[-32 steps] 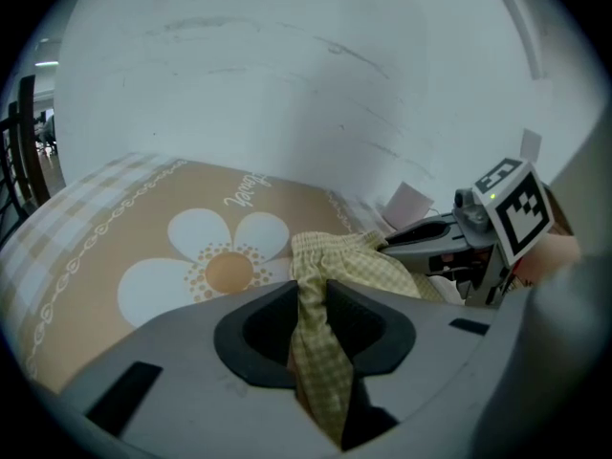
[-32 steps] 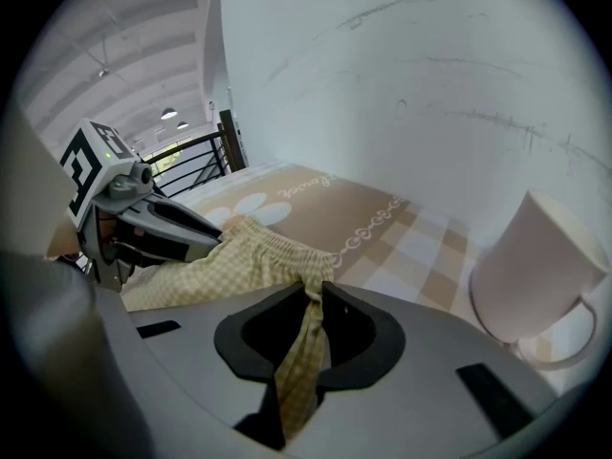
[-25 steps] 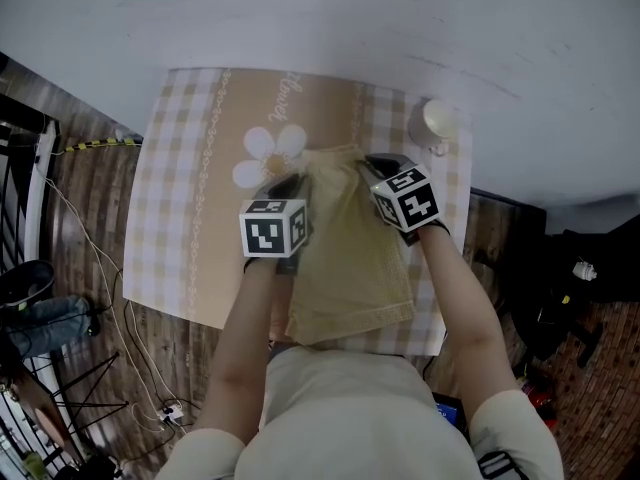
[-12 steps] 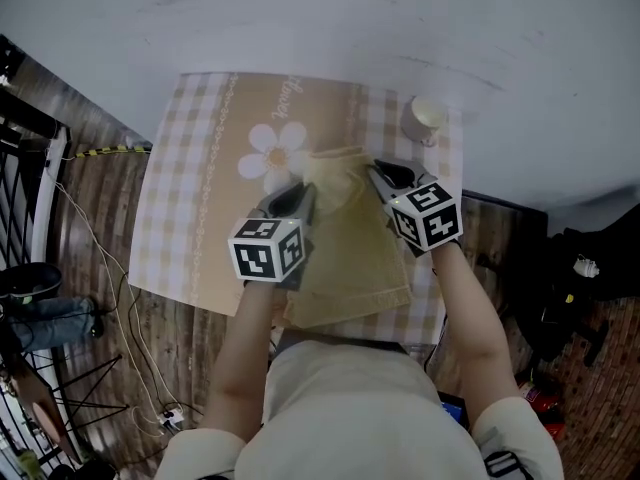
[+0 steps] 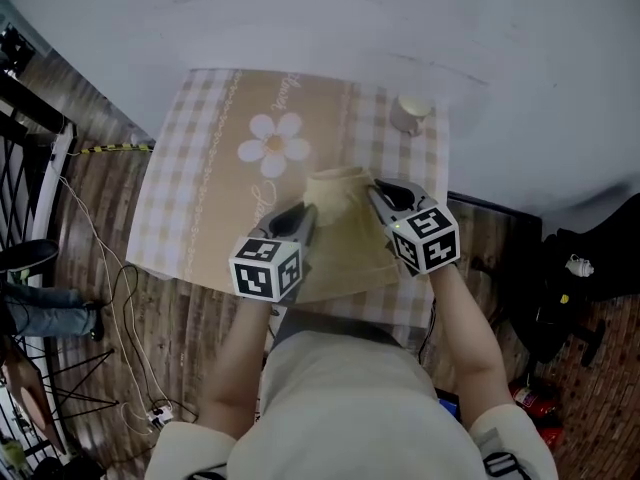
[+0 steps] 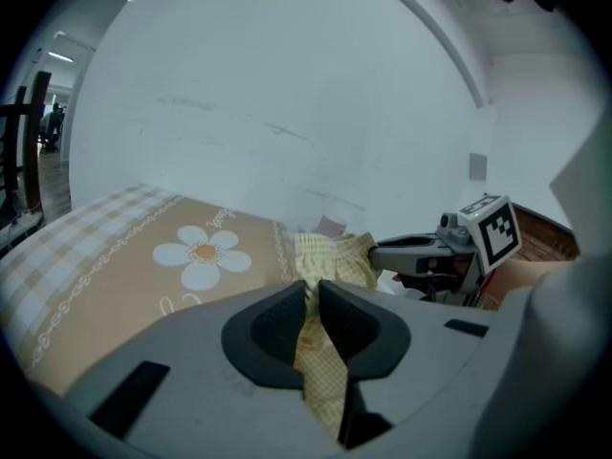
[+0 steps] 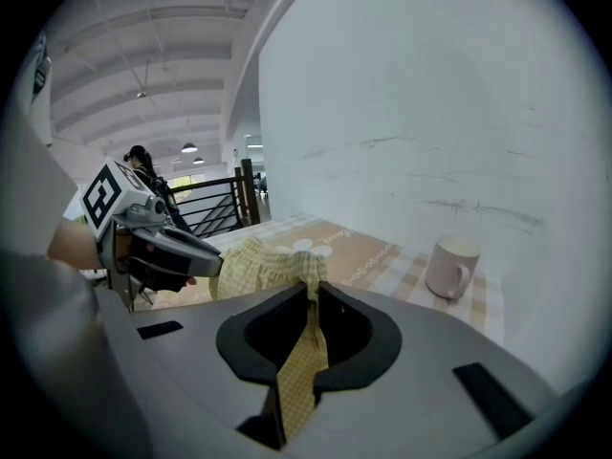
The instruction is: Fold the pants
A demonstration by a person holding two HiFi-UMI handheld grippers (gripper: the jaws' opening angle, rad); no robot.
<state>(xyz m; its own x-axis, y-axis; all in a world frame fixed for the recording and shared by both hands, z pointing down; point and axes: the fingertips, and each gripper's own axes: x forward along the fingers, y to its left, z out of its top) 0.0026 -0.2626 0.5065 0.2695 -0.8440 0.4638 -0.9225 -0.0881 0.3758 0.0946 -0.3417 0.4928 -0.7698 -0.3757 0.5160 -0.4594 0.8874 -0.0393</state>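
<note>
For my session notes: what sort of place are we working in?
Probably a recording space in a large hall, not a home: clothed table against a bare wall, loose cables on the floor, black railings beyond.

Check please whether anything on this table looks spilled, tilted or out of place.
Nothing stands out. The cup stands upright at the tablecloth's far right corner, with nothing spilled. One end of the pants is held up by the left gripper, whose jaws have just been closing on the fabric, and the right gripper, as folding requires.
</note>
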